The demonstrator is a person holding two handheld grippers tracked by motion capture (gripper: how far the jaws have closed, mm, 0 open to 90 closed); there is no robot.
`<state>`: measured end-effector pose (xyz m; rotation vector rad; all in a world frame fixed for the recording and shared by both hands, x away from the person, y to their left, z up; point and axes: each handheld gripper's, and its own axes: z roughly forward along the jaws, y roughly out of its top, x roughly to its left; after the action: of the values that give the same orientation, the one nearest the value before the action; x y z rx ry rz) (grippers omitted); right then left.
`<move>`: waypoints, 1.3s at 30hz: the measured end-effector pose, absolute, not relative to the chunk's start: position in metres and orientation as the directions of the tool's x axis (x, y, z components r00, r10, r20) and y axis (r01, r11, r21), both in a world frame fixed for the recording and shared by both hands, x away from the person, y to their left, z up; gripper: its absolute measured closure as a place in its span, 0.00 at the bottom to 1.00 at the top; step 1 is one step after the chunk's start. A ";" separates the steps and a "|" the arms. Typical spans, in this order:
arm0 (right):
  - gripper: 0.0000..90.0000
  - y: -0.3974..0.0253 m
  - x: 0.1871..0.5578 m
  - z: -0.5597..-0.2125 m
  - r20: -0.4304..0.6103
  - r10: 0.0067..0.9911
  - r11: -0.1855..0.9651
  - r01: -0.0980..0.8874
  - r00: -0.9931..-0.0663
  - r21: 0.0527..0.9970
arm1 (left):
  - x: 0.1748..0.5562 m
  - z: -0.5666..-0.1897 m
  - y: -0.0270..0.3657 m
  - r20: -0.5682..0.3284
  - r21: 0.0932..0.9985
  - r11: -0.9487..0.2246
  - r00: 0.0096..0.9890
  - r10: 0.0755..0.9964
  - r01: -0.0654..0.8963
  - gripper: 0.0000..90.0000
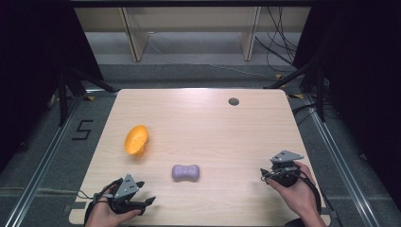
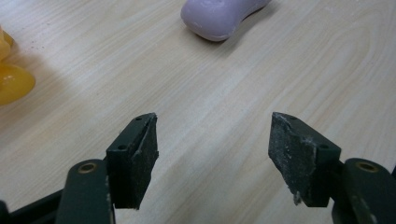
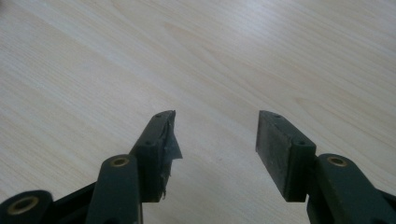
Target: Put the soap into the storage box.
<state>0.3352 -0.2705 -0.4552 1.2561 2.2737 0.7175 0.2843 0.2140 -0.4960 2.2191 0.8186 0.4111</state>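
A lilac, bone-shaped soap bar [image 1: 185,172] lies near the middle front of the wooden table [image 1: 203,123]. An orange bowl-like piece [image 1: 135,140] rests tipped on its side to the left of it. My left gripper [image 1: 150,201] sits at the front left, held by a hand, open with nothing between its jaws. In the left gripper view the soap bar [image 2: 219,16] lies ahead of the gripper [image 2: 212,122] and the orange piece [image 2: 11,77] is at the left edge. My right gripper [image 1: 263,172] is at the front right, open over bare wood [image 3: 215,119].
A small grey round cap [image 1: 233,101] sits in the tabletop at the back right. Beyond the table stand wooden shelf legs [image 1: 135,40] and loose cables [image 1: 279,52]. Dark curtains flank both sides.
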 end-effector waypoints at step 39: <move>0.53 -0.270 0.334 -0.455 -0.118 0.867 0.444 0.643 -0.484 0.624 | 0.369 -0.439 0.119 0.127 0.304 -0.929 0.958 0.257 0.209 0.39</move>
<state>0.3336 -0.2697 -0.4553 1.2734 2.2769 0.7158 0.3690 0.1186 -0.4389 2.8190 0.3427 0.2371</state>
